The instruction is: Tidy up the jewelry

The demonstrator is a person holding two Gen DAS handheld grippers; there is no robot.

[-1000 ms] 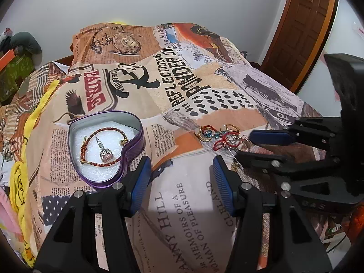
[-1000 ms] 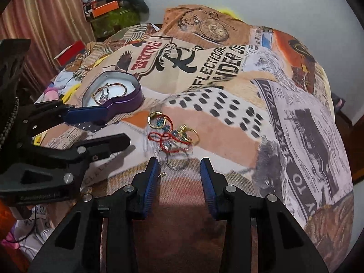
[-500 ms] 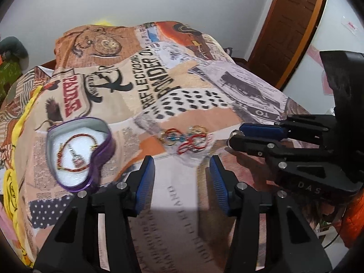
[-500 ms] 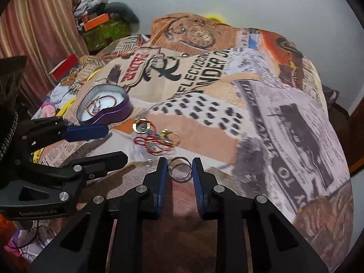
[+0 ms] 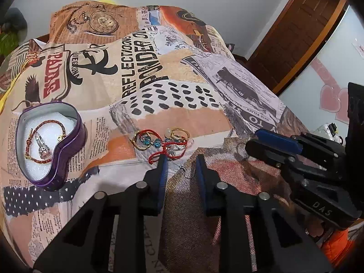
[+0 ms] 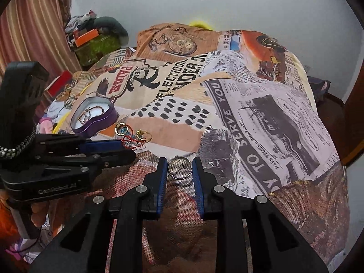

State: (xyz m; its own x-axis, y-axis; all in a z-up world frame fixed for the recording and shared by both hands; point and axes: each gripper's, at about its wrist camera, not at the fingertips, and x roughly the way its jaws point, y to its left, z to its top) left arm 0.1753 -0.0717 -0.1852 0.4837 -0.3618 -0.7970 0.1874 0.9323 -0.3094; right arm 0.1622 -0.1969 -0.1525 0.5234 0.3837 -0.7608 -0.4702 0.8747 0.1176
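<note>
My right gripper (image 6: pixel 179 166) is shut on a thin silver ring (image 6: pixel 179 168), pads touching both its sides just above the bedspread. The same gripper (image 5: pixel 251 139) shows at the right of the left wrist view. My left gripper (image 5: pixel 180 161) has its jaws closing at the near edge of the jewelry pile (image 5: pixel 159 142) of gold hoops, blue beads and red cord. Its left fingertip (image 5: pixel 162 159) touches the red cord, and a thin silver hook (image 5: pixel 183 170) lies loose in the gap. A purple heart-shaped tin (image 5: pixel 68 159) holds a red braided bracelet (image 5: pixel 49 122) and a silver charm.
Everything lies on a bed with a newspaper-print cover (image 6: pixel 261 118). A brown door (image 5: pixel 307 34) stands to the right. Boxes and clothes (image 6: pixel 91 41) are piled by a curtain at the bed's far left. The tin (image 6: pixel 109 116) sits left of the pile (image 6: pixel 134 136).
The right gripper has closed on the silver ring and drawn it away from the pile. The left gripper has shifted right to the pile while its jaws narrowed.
</note>
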